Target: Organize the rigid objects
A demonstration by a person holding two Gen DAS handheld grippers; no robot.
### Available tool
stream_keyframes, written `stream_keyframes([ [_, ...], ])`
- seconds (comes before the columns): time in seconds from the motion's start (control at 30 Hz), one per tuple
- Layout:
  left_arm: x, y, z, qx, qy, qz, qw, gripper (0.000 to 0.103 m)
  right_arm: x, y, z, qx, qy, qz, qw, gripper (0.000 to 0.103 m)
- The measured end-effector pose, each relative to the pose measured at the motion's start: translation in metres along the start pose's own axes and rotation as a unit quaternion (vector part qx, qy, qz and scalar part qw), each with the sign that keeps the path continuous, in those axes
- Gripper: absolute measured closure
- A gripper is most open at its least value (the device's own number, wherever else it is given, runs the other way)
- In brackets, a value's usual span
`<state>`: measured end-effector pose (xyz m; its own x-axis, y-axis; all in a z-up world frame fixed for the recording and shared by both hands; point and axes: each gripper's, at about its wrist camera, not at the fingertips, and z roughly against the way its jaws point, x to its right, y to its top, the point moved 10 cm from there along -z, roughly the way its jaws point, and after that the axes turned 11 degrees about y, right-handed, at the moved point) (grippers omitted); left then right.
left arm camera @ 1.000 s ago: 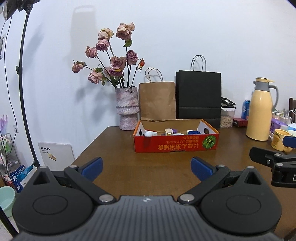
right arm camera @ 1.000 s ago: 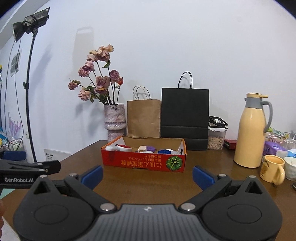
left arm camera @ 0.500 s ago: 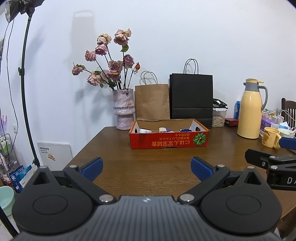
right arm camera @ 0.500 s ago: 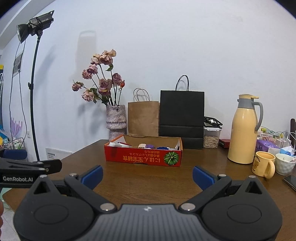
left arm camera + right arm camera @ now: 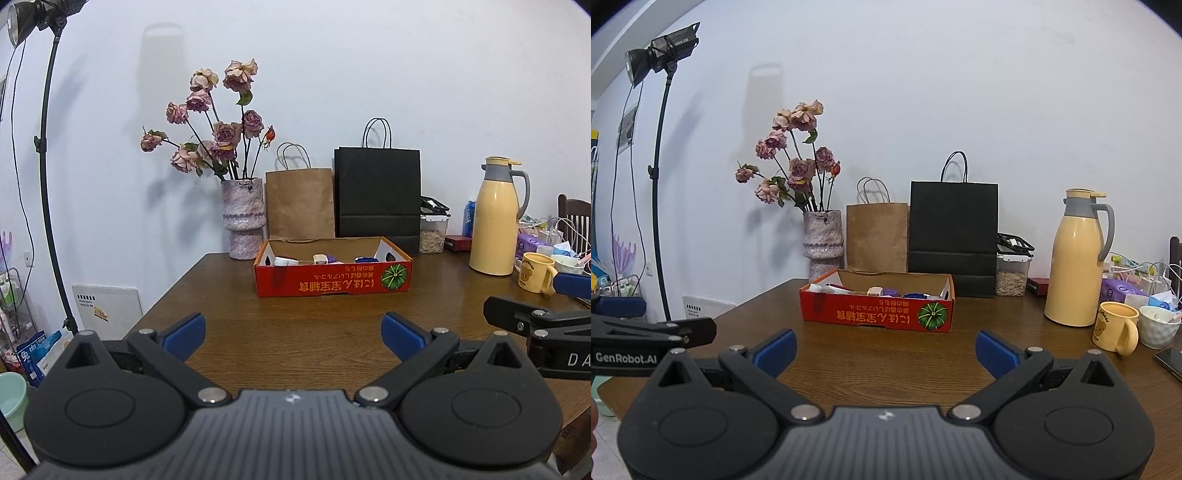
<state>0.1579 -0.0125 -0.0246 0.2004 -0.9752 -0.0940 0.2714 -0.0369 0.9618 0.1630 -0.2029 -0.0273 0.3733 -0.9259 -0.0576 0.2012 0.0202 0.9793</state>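
Left gripper: your left gripper (image 5: 291, 330) hangs spread wide over the near desk (image 5: 314, 325), holding nothing.
Right gripper: your right gripper (image 5: 885, 345) is likewise spread and empty, level with the left one and well back from the box.
Task's things: the small rigid objects (image 5: 320, 259) lie inside the red cardboard box (image 5: 332, 282) mid-desk; only their tops show above the wall, so you cannot tell how they are sorted.
Step in hand: this fits either an approach to the box or a pull-back from it with the objects already stowed; the views do not settle which.
Any reach: you would go over the near wall and down from above.
Around: vase of roses (image 5: 243, 218), brown bag (image 5: 299, 203) and black bag (image 5: 376, 192) behind; thermos (image 5: 1076, 258), yellow mug (image 5: 1115, 326) and white cup (image 5: 1158, 326) to the right.
In the way: nothing lies between grippers and box; mind the mug on a rightward swing.
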Motion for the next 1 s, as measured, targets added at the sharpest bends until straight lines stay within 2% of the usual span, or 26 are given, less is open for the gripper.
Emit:
stream_keyframes([
  [1.0, 0.0028, -0.0054, -0.0090, -0.008, -0.006, 0.002, 1.0000, 0.000, 0.0010, -0.0066, -0.0089, -0.008, -0.001, 0.000, 1.000, 0.000],
])
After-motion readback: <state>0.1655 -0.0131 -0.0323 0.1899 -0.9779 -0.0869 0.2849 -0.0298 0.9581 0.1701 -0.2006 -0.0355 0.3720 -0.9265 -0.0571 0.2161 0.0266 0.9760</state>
